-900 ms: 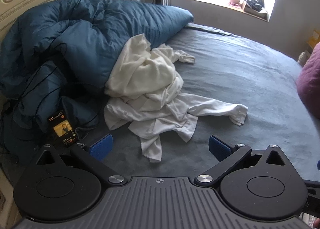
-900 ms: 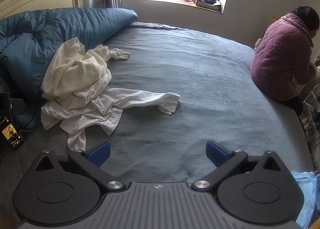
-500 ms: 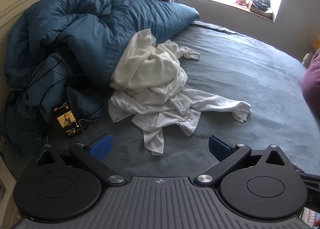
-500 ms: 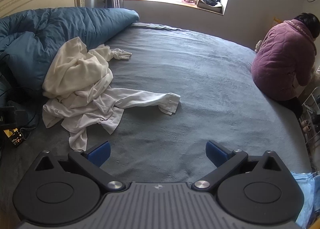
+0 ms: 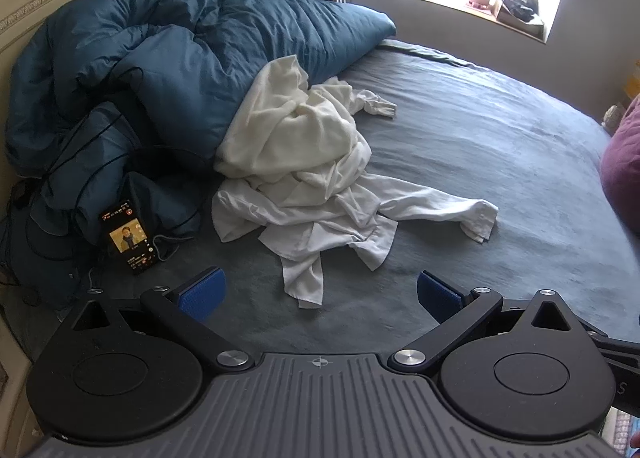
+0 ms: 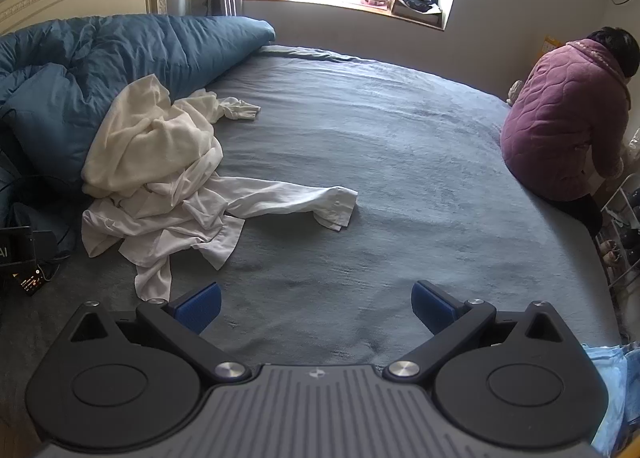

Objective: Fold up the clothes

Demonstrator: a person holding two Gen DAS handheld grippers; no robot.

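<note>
The clothes lie in a crumpled heap on the bed (image 6: pixel 400 161), a cream garment (image 5: pixel 288 129) slumped against the blue duvet (image 5: pixel 168 69) with a white shirt (image 5: pixel 320 213) tangled under it, one sleeve (image 6: pixel 296 201) flung out across the grey sheet. Both the left tongs (image 5: pixel 320 292) and the right tongs (image 6: pixel 316 304) hang spread wide and empty just short of the heap, left aimed at the shirt's nearest tail and right at bare sheet, likely where there is room to lay a garment flat. A phone (image 5: pixel 130 236) sits propped by the duvet, clear of it all.

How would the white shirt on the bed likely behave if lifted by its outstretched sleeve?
The white shirt lies crumpled, so it would probably hang limp. Its sleeve would likely rise first, body trailing. It lies partly under the cream garment, which might drag along.
</note>
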